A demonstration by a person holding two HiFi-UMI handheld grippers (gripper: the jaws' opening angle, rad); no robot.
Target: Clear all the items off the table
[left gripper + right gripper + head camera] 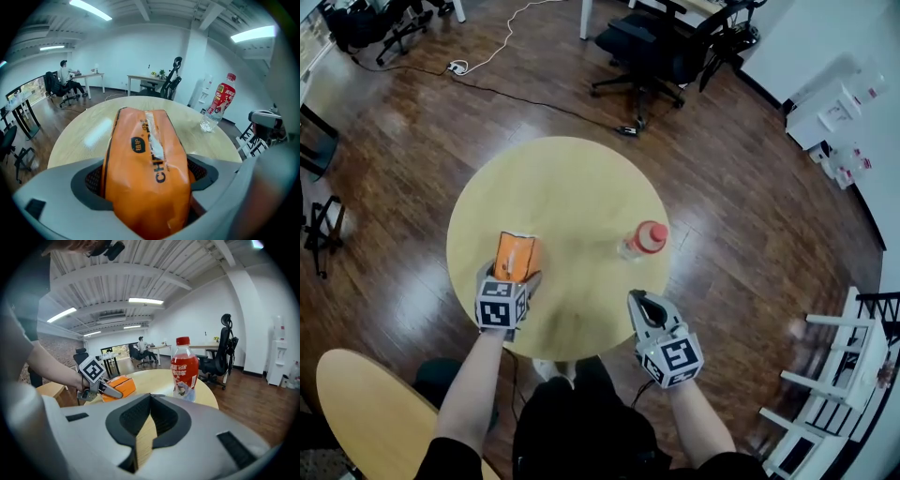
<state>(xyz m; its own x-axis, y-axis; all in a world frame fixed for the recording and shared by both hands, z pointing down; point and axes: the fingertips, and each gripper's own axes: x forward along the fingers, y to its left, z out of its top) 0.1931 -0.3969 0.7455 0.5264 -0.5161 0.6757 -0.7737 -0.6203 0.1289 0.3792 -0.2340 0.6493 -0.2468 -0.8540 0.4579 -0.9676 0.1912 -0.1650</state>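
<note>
An orange packet (pixel 516 255) lies on the round light-wood table (pixel 562 178) near its front left edge. My left gripper (pixel 509 275) stands open around the packet's near end, one jaw on each side; in the left gripper view the orange packet (pixel 147 154) fills the gap of the left gripper (pixel 147 174). A clear bottle with a red cap and red label (pixel 645 240) stands upright at the table's right side. My right gripper (pixel 643 302) is shut and empty, at the table's front edge a short way short of the bottle (pixel 183 369).
A black office chair (pixel 656 42) stands beyond the table. Cables and a power strip (pixel 457 67) lie on the wooden floor at the back left. A second light-wood top (pixel 366 403) is at the front left, a white rack (pixel 825 384) at the front right.
</note>
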